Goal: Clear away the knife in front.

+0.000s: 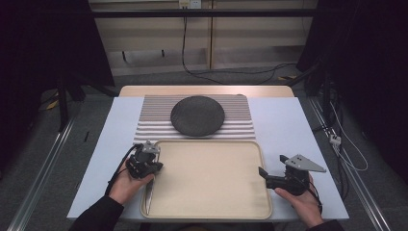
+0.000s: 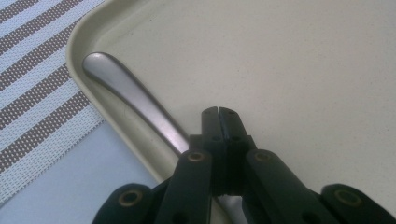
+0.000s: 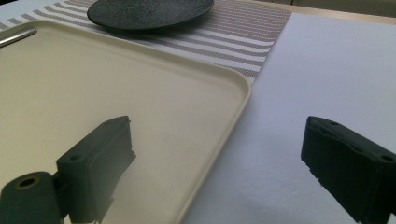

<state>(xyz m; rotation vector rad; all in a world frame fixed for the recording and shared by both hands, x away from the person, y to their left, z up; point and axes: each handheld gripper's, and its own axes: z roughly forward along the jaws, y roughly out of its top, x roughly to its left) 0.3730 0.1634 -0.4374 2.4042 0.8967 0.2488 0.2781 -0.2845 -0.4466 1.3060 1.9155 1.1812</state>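
The left tool [image 2: 218,112] is clenched empty beside the utensil [image 2: 133,100] in the tray [image 1: 211,211]; the right tool [image 3: 219,163] gapes. The thin utensil could slip when grabbed.

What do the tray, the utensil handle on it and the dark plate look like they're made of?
Tray: probably plastic, matte cream, moulded rounded rim. Utensil handle: metal, likely stainless steel, brushed silver with a soft glint. Dark plate: maybe ceramic or stoneware, matte charcoal, faintly textured; hard to confirm.
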